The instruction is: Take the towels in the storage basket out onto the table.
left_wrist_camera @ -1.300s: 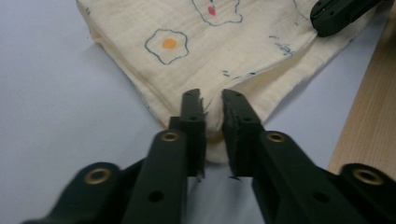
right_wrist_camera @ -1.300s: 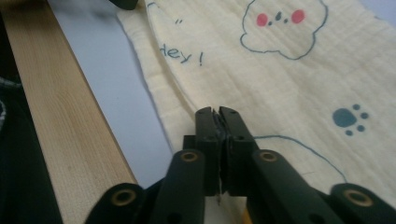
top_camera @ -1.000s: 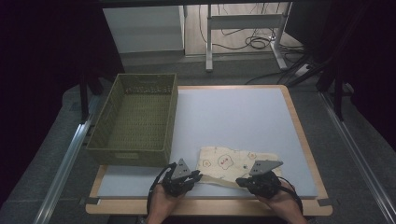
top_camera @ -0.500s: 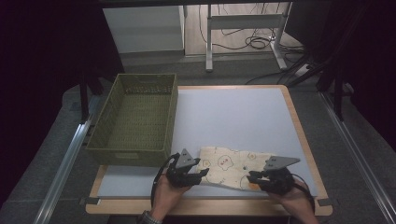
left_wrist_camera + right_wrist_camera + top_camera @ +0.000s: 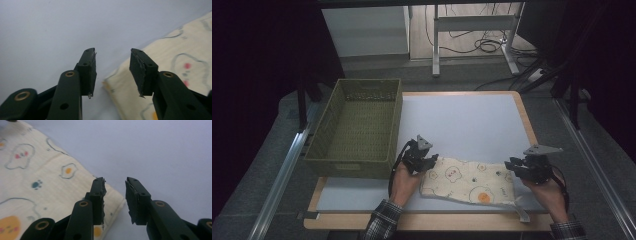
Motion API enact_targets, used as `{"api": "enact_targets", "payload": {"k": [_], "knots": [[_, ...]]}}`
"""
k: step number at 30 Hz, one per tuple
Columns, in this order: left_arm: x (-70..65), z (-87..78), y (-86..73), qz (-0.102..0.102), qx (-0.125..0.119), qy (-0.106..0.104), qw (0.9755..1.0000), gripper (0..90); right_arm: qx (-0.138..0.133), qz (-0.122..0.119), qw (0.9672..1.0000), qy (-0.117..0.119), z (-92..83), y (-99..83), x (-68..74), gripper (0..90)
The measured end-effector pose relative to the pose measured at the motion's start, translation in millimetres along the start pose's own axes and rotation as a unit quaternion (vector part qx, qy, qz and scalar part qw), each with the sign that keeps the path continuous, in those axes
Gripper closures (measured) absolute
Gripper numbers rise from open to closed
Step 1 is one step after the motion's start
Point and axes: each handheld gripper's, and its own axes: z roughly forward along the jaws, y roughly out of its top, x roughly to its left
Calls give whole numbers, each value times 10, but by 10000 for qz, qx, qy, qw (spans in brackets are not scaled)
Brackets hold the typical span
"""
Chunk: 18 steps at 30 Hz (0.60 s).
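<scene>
Pale matte tabletop (image 5: 472, 120) w/ wood edge, dark room around it, desk legs + cables behind.

L gripper (image 5: 424, 161): black jaws part open, nothing between them. They opened, then closed back a bit just now. In left gripper view the pads (image 5: 140, 72) look rough, frayed at the edges. Cloth corner lies under the gap, not pinched.

R gripper (image 5: 519, 167): jaws part open too, have just been opening, nothing between them. In right gripper view they hang over the cloth's edge, no contact visible. Grey 3-cornered plate on top of each gripper.

Cloth (image 5: 469, 182): cream fabric, soft, roughly rectangular, lies flat near the front table edge between the two grippers. Printed w/ fried-egg and ghost-like shapes, small paw print. Thin strip trails off its front R corner.

Basket (image 5: 354, 162): olive green, woven, rectangular, sits on the L side of the table, just beside L gripper.

Plaid sleeve (image 5: 382, 225) cut off at bottom of frame. Whether L gripper's body touches the cloth: can't tell from high view.
</scene>
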Motion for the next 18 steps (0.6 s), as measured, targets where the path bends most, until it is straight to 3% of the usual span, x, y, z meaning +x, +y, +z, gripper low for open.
{"api": "enact_targets", "payload": {"k": [2, 7, 10, 11, 12, 14, 16, 18], "knots": [[52, 61, -41, -87, 110, 98, 9999, 588, 154, 31, 9999, -49, 113, -34, -34, 672], [119, 177, -129, -176, 332, 65, 9993, 583, 418, 10, 9991, -11, 275, -155, -37, 654], [122, 193, -154, -237, 265, -70, 9993, 591, 328, 105, 9994, 75, 280, -201, -28, 732], [120, 192, -158, -232, 264, -146, 9993, 685, 304, 156, 9991, 265, 277, -213, -26, 850], [121, 191, -161, -240, 261, -235, 9991, 685, 304, 156, 9991, 265, 277, -213, -26, 850], [134, 185, -160, -241, 282, -483, 9981, 828, 414, 22, 9990, 144, 264, -165, -4, 873], [139, 162, -150, -150, 299, -551, 9979, 844, 425, -11, 9990, 99, 257, -145, -4, 873], [136, 118, -146, -206, 107, -645, 9976, 853, 349, 13, 9994, 80, 230, -72, -55, 873]]}}
